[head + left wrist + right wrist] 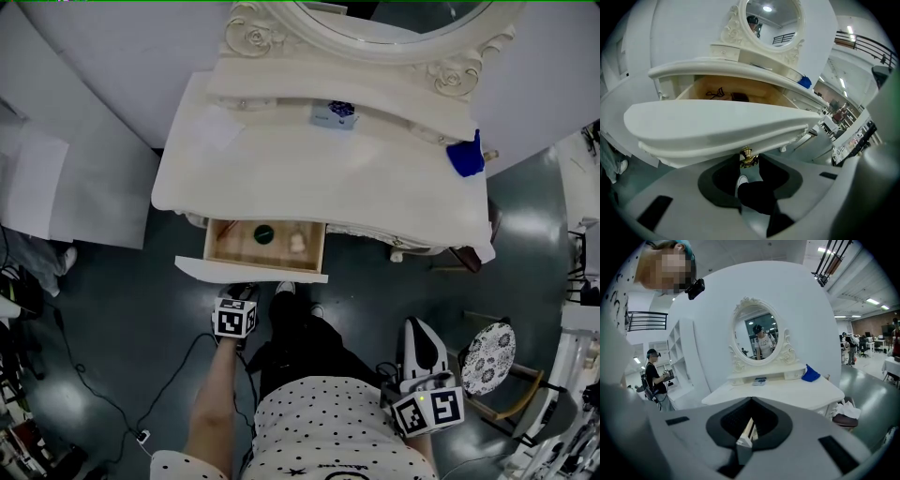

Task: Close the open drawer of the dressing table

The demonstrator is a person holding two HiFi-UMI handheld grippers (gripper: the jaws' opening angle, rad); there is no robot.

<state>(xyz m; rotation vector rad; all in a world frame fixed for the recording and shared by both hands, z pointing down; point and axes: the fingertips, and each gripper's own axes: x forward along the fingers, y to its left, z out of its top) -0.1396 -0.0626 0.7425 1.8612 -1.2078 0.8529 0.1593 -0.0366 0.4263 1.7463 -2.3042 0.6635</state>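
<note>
While the white dressing table's counter (375,187) has its left-front drawer (251,272) pulled out, a person holds the left gripper (749,165) at the drawer's front panel.
Its fingers are apart, the small brass knob (746,154) between their tips, apparently unclamped. The right gripper (751,400) waits well back, fingers together and empty. The drawer looks best pushed squarely and level, straight along its runners, until the panel meets the frame.

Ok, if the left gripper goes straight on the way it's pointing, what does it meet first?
Most likely the brass knob on the drawer front, which sits right at the left gripper's parted fingertips. Exact depth is hard to judge.
</note>
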